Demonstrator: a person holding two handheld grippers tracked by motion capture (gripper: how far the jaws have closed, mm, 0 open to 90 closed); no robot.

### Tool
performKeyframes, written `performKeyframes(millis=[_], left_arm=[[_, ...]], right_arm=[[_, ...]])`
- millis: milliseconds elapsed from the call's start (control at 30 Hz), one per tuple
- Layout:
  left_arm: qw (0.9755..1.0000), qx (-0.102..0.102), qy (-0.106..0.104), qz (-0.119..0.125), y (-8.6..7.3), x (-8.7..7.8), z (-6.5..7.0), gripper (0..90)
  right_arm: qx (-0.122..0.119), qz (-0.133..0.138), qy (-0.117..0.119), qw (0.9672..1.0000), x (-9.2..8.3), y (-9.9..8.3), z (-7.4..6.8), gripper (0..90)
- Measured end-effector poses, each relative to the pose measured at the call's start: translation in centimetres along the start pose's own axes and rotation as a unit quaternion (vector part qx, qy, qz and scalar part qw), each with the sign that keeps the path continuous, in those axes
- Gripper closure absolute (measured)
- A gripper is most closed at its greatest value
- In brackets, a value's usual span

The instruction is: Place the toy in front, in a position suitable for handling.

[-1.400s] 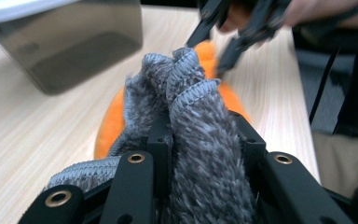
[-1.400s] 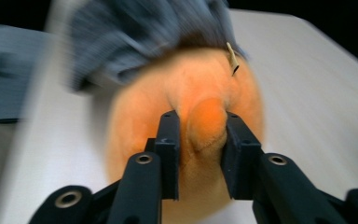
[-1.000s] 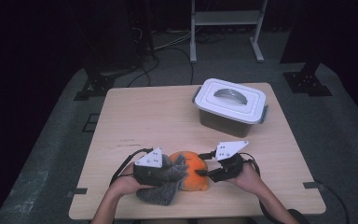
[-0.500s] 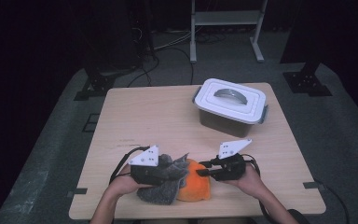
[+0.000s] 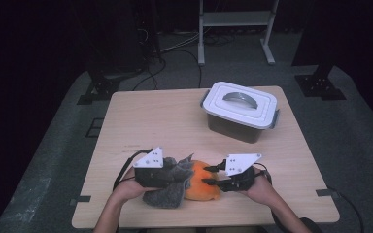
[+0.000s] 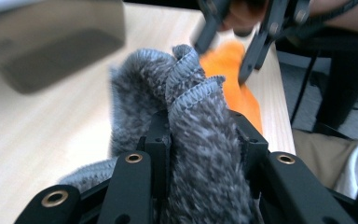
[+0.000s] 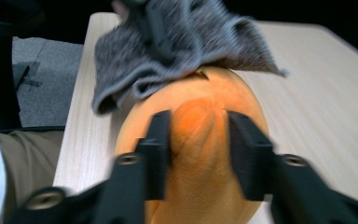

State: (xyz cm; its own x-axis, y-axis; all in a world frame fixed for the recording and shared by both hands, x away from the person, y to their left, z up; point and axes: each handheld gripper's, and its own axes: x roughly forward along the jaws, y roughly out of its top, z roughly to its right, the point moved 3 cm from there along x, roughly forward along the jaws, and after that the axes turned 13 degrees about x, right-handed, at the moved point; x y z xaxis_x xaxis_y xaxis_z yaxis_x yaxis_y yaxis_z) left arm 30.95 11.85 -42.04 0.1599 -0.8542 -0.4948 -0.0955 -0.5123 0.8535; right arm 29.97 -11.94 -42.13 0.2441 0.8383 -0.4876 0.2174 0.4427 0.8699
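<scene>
Change vs. a second ago: orange cloth (image 5: 203, 183) was lifted and pinched between both tools; now lying flat on table (image 5: 155, 121), front edge, well short of lidded white bin (image 5: 240, 110). Half a second ago already down, so drop is done and settled.

Right gripper (image 5: 211, 175): jaws just been opening again after a brief squeeze. Right gripper view shows a raised orange fold (image 7: 199, 122) standing between the pads (image 7: 159, 140), with gaps either side; looks like no real pinch, jaws partly spread around the ridge. Read as a re-grip in progress, not a hold.

Left gripper (image 5: 167, 171): unchanged, pressed tight on grey fuzzy cloth (image 6: 200, 154). Left gripper view has the grey bunched thick between both jaws, hemmed edge sticking up past the tips. Grey drapes over the near-left side of the orange one, touching and overlapping.

Meaning for the job: appears to be separating or rearranging two cloths; grey secured, orange not yet.

Orientation of orange cloth: crumpled oval lump, long axis roughly across the table in the high view, running from under the grey toward the right gripper. In the right gripper view the long axis runs straight away from the jaws, fold crest aligned with it, far end tucked under grey.

Bin closed, handle flat, well apart from both cloths.
</scene>
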Motion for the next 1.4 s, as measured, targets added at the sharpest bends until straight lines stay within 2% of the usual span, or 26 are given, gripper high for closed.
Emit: performKeyframes(millis=[33,100,167,200,267,333,400,433,467,567,667,733,767,833,867,933,967,1000,1100,1133,1300,1400], left_arm=[[1.0000,-0.006,-0.006,0.003,-0.1,0.3,0.1,64.9],[0.9998,-0.003,-0.018,0.004,0.2,0.7,0.3,65.0],[0.9996,0.009,-0.026,0.001,0.8,1.0,0.8,64.9],[0.9995,0.013,-0.028,-0.002,0.9,1.1,0.9,64.8],[0.9996,0.018,-0.023,-0.002,1.0,0.9,0.8,64.8],[0.9998,0.013,-0.013,0.005,0.8,0.3,0.3,65.4],[1.0000,0.007,0.000,-0.004,0.2,-0.3,-0.2,65.4],[1.0000,-0.004,0.001,-0.002,-0.2,-0.5,-0.4,65.3],[0.9999,-0.015,-0.002,-0.001,-0.7,-0.6,-0.5,65.3],[0.9995,-0.029,-0.014,-0.004,-1.8,-0.4,-0.8,64.8],[0.9991,-0.036,-0.021,0.007,-1.8,-0.3,-0.7,64.9],[0.9989,-0.033,-0.027,0.019,-1.3,-0.3,-0.5,65.0],[0.9984,-0.032,-0.032,0.034,-0.9,-0.3,-0.4,65.0],[0.9963,-0.026,-0.048,0.066,0.0,-0.1,-0.1,65.0],[0.9959,-0.019,-0.053,0.071,0.5,0.1,0.1,65.0],[0.9978,0.001,-0.050,0.044,0.9,0.7,0.4,65.0],[0.9984,0.003,-0.045,0.034,0.7,0.8,0.4,65.1],[0.9985,-0.004,-0.043,0.035,0.5,0.8,0.3,65.4],[0.9991,-0.016,-0.033,0.023,-0.3,0.5,0.0,66.0],[0.9990,-0.019,-0.032,0.024,-0.4,0.3,0.0,66.0],[0.9988,-0.023,-0.040,0.015,-1.1,-0.2,-0.2,65.8],[0.9982,-0.044,-0.038,0.015,-2.0,-0.6,-0.6,65.3]], right_arm=[[0.013,-0.006,0.005,0.9999,0.0,0.0,0.2,46.9],[0.049,0.005,0.007,0.9987,-0.1,0.0,0.6,34.1],[0.063,-0.008,0.015,0.9979,0.3,-0.1,0.6,29.6],[0.057,-0.023,0.014,0.9980,0.7,-0.3,0.5,29.3],[0.046,-0.033,0.006,0.9984,1.2,-0.6,0.5,33.1],[0.041,-0.033,0.008,0.9986,1.0,-0.8,0.8,39.0],[0.034,-0.042,0.005,0.9985,0.7,-1.0,1.0,42.8],[0.032,-0.042,0.008,0.9986,0.5,-1.2,1.2,43.7],[0.033,-0.041,0.010,0.9986,0.4,-1.3,1.4,44.3],[0.029,-0.038,0.020,0.9987,0.3,-1.5,1.6,45.7],[0.023,-0.041,0.022,0.9986,0.4,-1.5,1.7,47.1],[0.013,-0.040,0.023,0.9989,0.4,-1.5,1.6,48.6],[0.009,-0.038,0.024,0.9989,0.4,-1.5,1.5,48.9],[-0.001,-0.033,0.027,0.9991,0.5,-1.3,1.2,49.3],[-0.009,-0.030,0.031,0.9990,0.7,-1.2,1.0,49.4],[-0.029,-0.030,0.028,0.9987,1.0,-0.9,0.5,48.7],[-0.037,-0.034,0.022,0.9985,1.2,-0.8,0.4,47.5],[-0.036,-0.036,0.017,0.9986,1.2,-0.7,0.5,45.3],[0.004,-0.028,0.022,0.9994,0.9,-0.8,1.0,36.8],[0.009,-0.026,0.024,0.9993,0.7,-0.9,1.2,36.5],[0.005,-0.033,0.017,0.9993,0.6,-1.1,1.2,40.9],[0.007,-0.032,0.016,0.9993,0.6,-1.1,1.4,42.1]])
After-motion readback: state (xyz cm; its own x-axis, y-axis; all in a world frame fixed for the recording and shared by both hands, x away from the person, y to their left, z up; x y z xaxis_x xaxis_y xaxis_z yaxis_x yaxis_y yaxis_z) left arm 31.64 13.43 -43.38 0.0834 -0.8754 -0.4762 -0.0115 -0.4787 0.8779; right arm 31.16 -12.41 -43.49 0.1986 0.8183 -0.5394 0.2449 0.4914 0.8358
